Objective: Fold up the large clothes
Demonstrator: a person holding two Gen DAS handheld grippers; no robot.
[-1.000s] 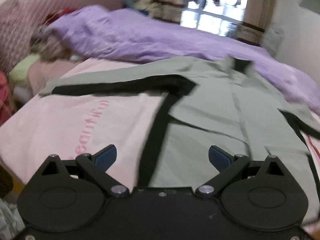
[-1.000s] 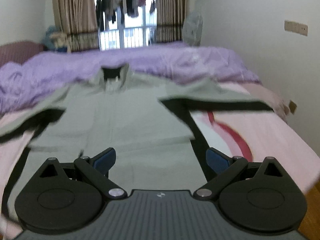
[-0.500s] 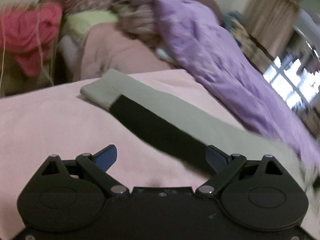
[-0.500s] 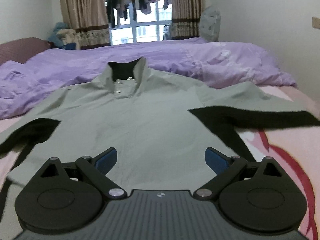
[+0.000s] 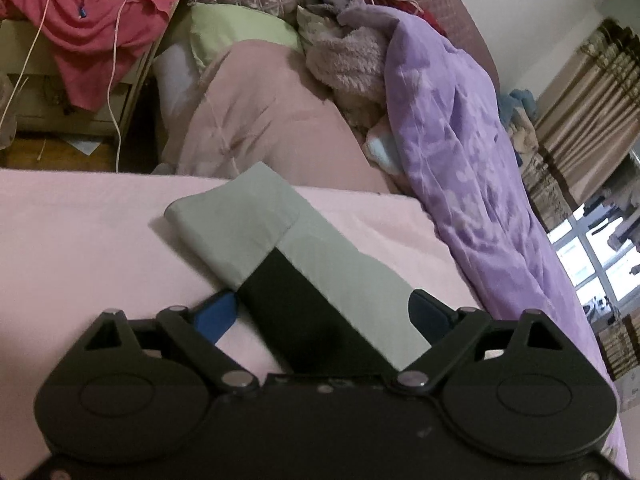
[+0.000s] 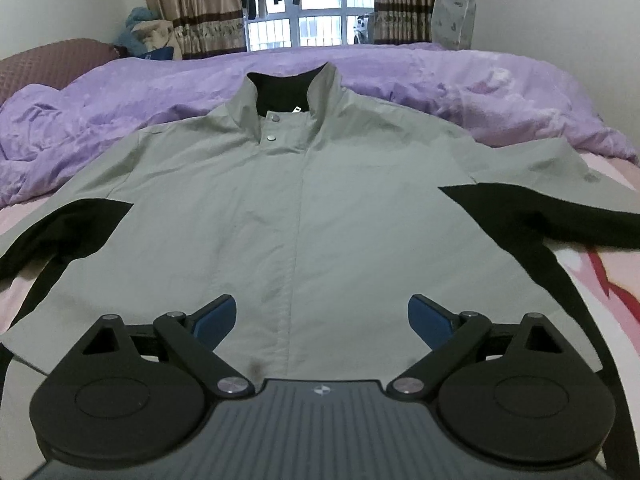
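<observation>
A grey jacket (image 6: 304,216) with black underarm panels lies face up and spread flat on the pink bed sheet (image 6: 600,264), collar toward the window. In the left wrist view its left sleeve (image 5: 304,264) stretches out, the cuff (image 5: 236,224) pointing away. My left gripper (image 5: 322,314) is open and straddles the sleeve just below the cuff, blue pads either side. My right gripper (image 6: 320,320) is open and empty over the jacket's lower front, near the hem.
A purple duvet (image 6: 120,108) is bunched along the far side of the bed and also shows in the left wrist view (image 5: 460,152). Pillows (image 5: 260,120) lie past the cuff. A bedside cabinet (image 5: 60,92) with a red cloth stands at the left.
My left gripper has swung left from the jacket body to the left sleeve and closed in on the cuff end. My right gripper has moved closer over the jacket front. Both stay open.
</observation>
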